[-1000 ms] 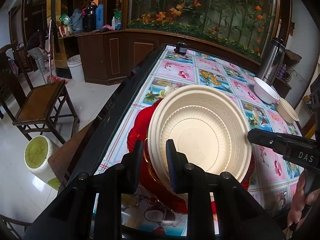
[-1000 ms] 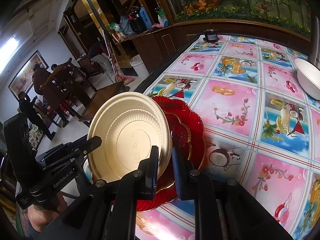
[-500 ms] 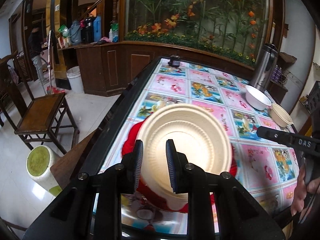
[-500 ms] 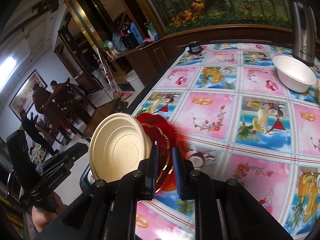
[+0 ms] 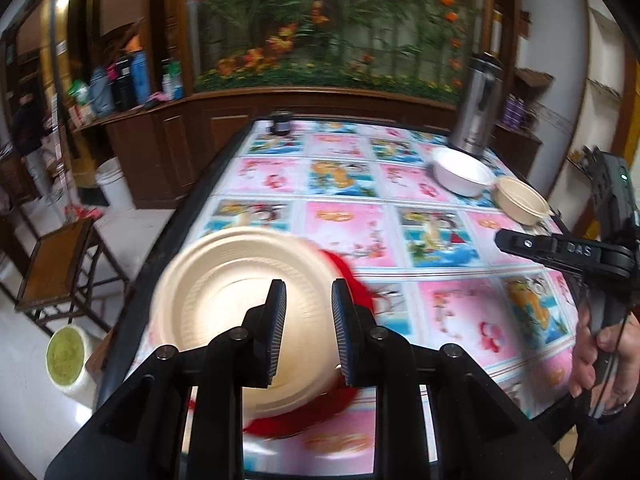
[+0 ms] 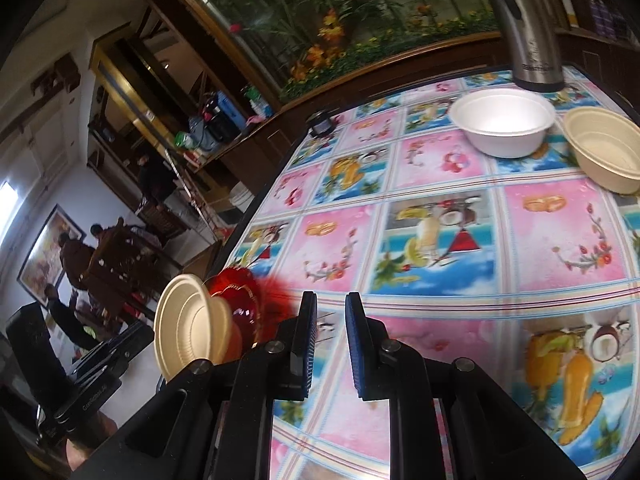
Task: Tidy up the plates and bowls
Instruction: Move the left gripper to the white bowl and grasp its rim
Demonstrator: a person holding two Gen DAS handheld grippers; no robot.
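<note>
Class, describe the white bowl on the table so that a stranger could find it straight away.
Start at the steel flask at the table's far end. Just in front of it stands the white bowl, with a cream bowl beside it. Only this one is pure white and smooth.

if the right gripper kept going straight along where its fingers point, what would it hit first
Most likely the bare patterned tablecloth: the right gripper points down at an open stretch of it. The white round bowl and the cream ribbed bowl sit further on and to the right, off that line as far as depth can be judged.

Steel thermos [image 5: 476, 104] on patterned tablecloth [image 5: 360, 240], wooden chair [image 5: 56, 268], flower mural [image 5: 340, 20], white bucket [image 5: 114, 184]
</note>
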